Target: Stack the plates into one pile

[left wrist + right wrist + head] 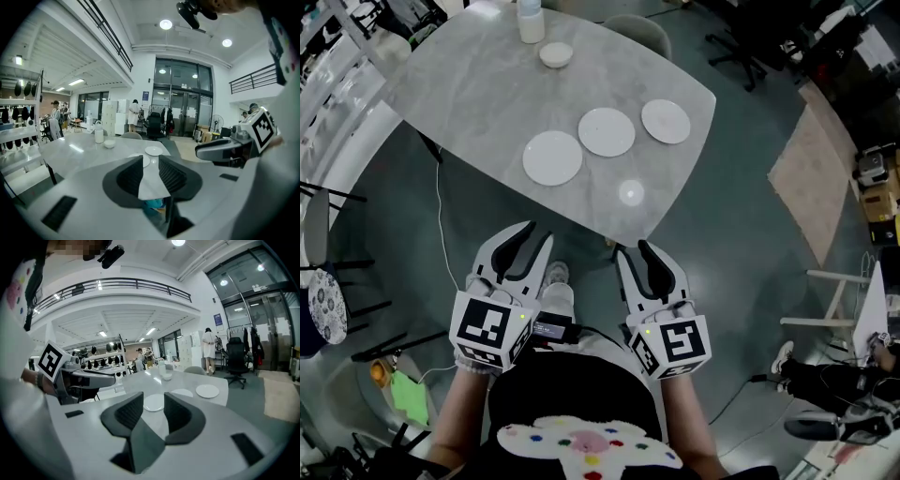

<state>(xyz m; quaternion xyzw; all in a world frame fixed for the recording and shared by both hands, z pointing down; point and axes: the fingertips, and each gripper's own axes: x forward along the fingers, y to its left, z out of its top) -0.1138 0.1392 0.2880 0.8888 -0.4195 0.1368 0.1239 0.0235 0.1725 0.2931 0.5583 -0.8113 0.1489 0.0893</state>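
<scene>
Grey marble-look table (478,94), glossy, with rounded corners; on its far edge stand one white bottle (531,21) and one small white bowl (556,54), and a grey chair (637,33) sits just behind. Three flat, round white plates (607,132) lie in one row toward the near corner, side by side, none on another. Left gripper (538,232) and right gripper (635,247) are held side by side over the floor, short of that corner, each with jaws apart and empty.
</scene>
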